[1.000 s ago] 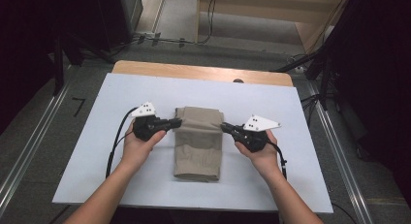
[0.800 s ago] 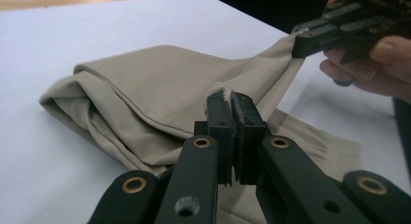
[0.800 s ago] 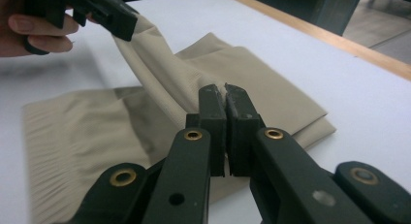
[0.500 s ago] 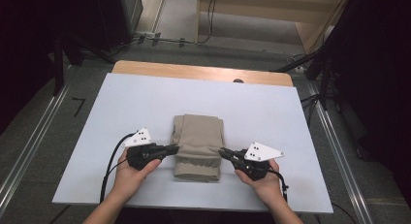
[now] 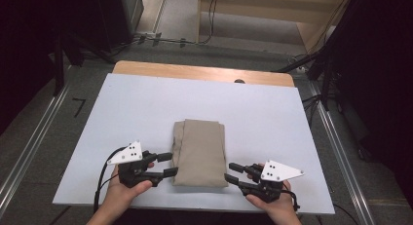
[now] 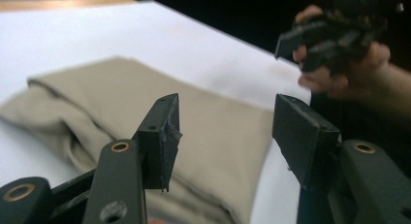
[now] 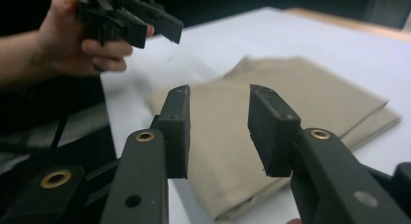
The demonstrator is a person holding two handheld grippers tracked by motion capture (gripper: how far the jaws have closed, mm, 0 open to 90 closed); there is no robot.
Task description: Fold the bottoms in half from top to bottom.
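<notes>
A folded tan cloth lies flat near the middle of the white tabletop, toward my edge. My left gripper sits at its 8 o'clock corner, jaws apart and holding nothing. My right gripper hovers just beside its 4 o'clock corner, jaws likewise apart, clear of the fabric.

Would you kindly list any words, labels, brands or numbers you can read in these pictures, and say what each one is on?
No readable text.
The folded beige cloth is plain, with no tag or print showing.
The grey plates on the left gripper and the right gripper bear only small dark dots, not letters.
A dark mark on the floor left of the table is too small to read.
</notes>
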